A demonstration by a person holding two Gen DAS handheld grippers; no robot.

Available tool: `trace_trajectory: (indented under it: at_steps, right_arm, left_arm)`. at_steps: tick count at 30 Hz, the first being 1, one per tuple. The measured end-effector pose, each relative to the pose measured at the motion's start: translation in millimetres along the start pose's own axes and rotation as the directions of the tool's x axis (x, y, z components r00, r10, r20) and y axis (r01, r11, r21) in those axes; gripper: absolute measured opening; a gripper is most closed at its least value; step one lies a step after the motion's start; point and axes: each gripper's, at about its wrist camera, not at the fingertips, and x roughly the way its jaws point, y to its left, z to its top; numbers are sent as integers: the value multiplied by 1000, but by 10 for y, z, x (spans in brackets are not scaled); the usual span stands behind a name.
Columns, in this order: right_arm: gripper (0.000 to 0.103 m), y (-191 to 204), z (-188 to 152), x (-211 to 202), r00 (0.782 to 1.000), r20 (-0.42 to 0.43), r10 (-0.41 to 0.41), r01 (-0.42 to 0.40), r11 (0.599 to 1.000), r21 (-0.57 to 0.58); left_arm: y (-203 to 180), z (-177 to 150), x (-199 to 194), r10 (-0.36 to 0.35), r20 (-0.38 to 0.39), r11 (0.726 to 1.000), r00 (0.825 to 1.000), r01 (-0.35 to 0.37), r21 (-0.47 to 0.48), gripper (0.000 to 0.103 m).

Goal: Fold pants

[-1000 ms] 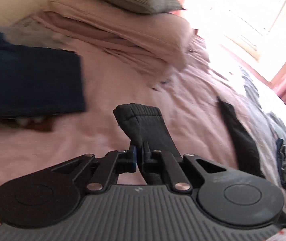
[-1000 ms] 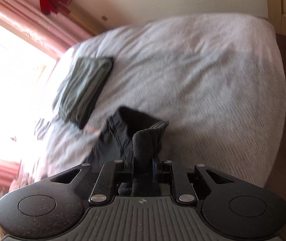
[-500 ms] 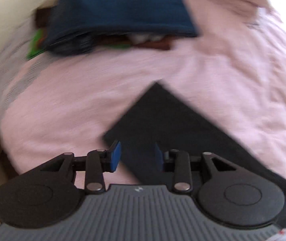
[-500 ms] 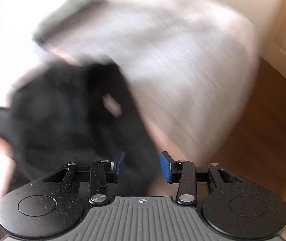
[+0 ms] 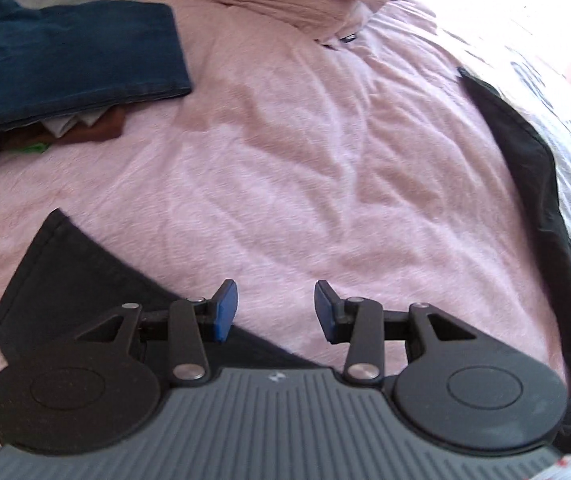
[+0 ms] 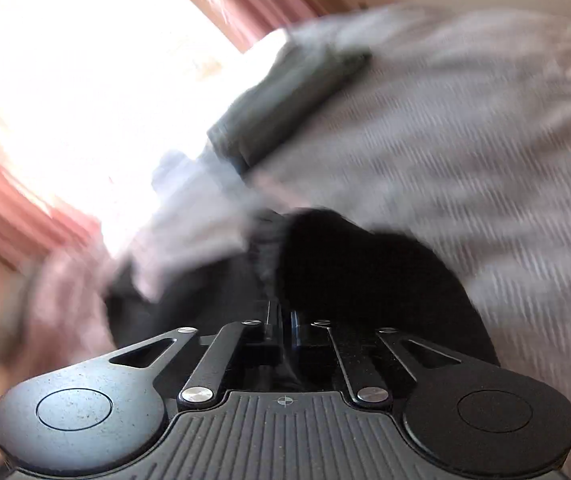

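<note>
Left gripper spread and empty, right gripper closed tight.

The left gripper (image 5: 275, 310) sits low, aimed toward 12 o'clock, its two blue-padded fingers (image 5: 224, 310) well apart with nothing between them. The right gripper (image 6: 281, 326) also points toward 12 o'clock, its jaws drawn together to a narrow slit at centre frame, pinching dark cloth; its view is heavily blurred, so finer detail of the grip cannot be told.

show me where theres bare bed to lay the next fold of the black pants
The widest bare patch of pink sheet lies ahead of the open left gripper, bordered by the black pants on both sides. It is crowded far left, where the folded jeans top a stack.
</note>
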Motion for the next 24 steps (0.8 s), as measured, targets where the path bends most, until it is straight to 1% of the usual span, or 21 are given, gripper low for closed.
trace_trajectory:
  at_steps: [1,2,3,4,5,6,7,8,9,10,11,13,14,15,16,17,19,20,21,23,24]
  right_arm:
    - [0,2,189,-140,995,101,-3,0,1000,31]
    - [0,-59,390,-246,985,171,-16,3,997,72]
    - [0,-155,562,-252,981,191,-46,27,995,100]
    - [0,-226,666,-145,976,188,-109,95,992,83]
    - [0,-310,723,-3,967,163,-196,190,980,52]
    - [0,-479,768,199,950,106,-294,289,956,54]
    - [0,-688,789,378,940,36,-339,334,937,104]
    - [0,-875,802,518,936,-33,-351,352,921,167]
    - [0,-993,802,617,931,-83,-356,366,905,218]
    - [0,-1047,773,667,928,-94,-361,373,896,240]
    - [1,-1039,764,684,924,-86,-372,382,896,227]
    - [1,-993,734,663,916,-43,-400,400,896,192]
    - [1,-987,743,629,907,-9,-422,415,888,199]
    - [1,-993,765,584,896,12,-443,430,876,220]
    - [1,-1028,786,539,888,11,-460,442,861,251]
    - [1,-1091,814,487,887,-13,-462,446,847,289]
    - [2,-1229,880,442,899,-45,-436,423,835,353]
    - [4,-1272,918,420,900,-53,-433,421,831,364]
    - [6,-1302,966,401,896,-62,-439,431,828,360]
    - [28,-1339,1050,358,878,-66,-474,466,817,341]
    - [33,-1352,1083,331,867,-55,-494,482,808,340]
  left_arm:
    - [-89,20,6,-6,9,1000,1000,6,13,37]
    - [-193,44,24,-11,21,999,1000,11,34,37]
    - [-320,67,57,-11,27,998,1000,10,63,37]
    - [-450,90,109,-14,28,996,1000,11,89,37]
    - [-584,117,181,-25,24,994,999,23,107,37]
    - [-720,138,256,-40,18,992,999,38,124,37]
    - [-850,166,333,-50,10,989,999,48,137,37]
    - [-973,205,411,-59,-1,988,998,58,145,37]
    - [-1110,257,503,-78,-14,985,997,79,153,37]
    - [-1228,315,571,-102,-18,982,995,103,159,38]
    - [-1353,380,638,-123,-15,978,992,123,169,39]
    - [-1592,521,764,-152,-4,971,988,150,184,46]
    - [-1699,591,825,-179,2,967,984,175,185,47]
    - [-1818,674,902,-213,2,960,977,209,184,54]
    - [-1914,745,979,-240,2,955,971,236,182,60]
    - [-2020,835,1074,-266,6,949,964,261,177,62]
    - [-2193,1026,1270,-314,31,940,949,306,153,64]
    - [-2272,1131,1373,-328,39,937,944,320,141,64]
    - [-2361,1255,1491,-342,48,933,938,334,131,65]
    - [-2521,1495,1714,-348,62,934,936,340,110,67]
    - [-2599,1616,1831,-349,65,934,935,342,100,68]
